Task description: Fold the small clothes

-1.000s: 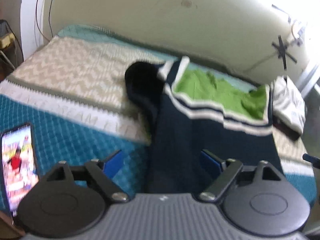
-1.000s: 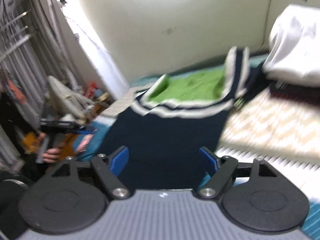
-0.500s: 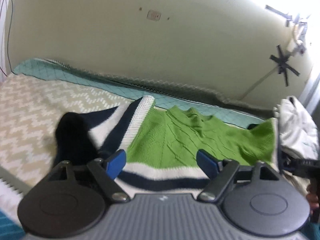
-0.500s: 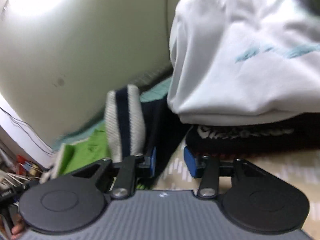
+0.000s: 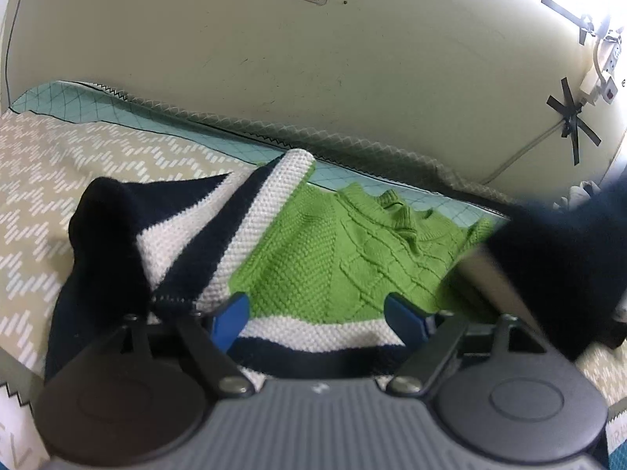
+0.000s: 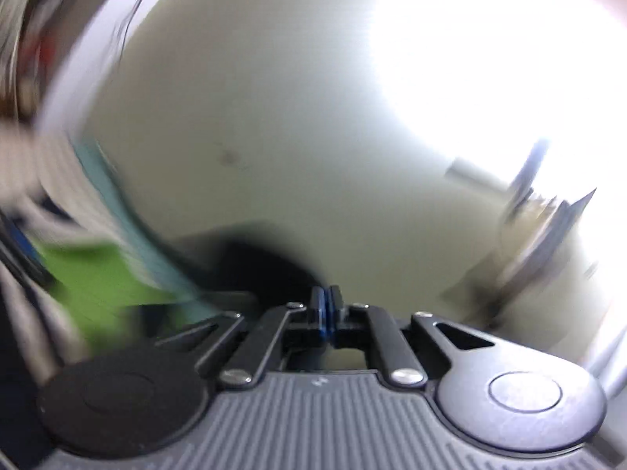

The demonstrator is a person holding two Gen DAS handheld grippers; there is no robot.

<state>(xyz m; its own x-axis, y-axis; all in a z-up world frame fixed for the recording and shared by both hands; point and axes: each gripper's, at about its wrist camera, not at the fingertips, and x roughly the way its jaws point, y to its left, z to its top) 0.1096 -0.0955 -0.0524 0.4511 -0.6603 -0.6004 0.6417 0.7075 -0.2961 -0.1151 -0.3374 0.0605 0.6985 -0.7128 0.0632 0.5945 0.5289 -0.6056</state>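
**On the bed: bringing the sweater's sleeves in**

Across the quilted teal and beige zigzag bedspread (image 5: 78,164) a small knitted sweater of green, white and navy bands (image 5: 313,258) is lying spread flat, its collar toward the far wall and its navy body toward the near edge. Its left sleeve (image 5: 219,235) is lying folded over the chest, the navy cuff bunched at the far left. At the right, a dark navy blur (image 5: 556,266) is sweeping inward over the green panel; it looks like the right sleeve being carried across.

The right gripper (image 6: 326,311) is showing its blue pads pressed together, with dark cloth just beyond them; whether cloth is pinched I cannot tell through the blur. The left gripper (image 5: 317,313) is hovering over the white chest band with its jaws apart, gripping nothing.

To do this well, the right sleeve probably wants laying straight across the chest while the left gripper is pinning the folded left sleeve, so nothing drags loose.
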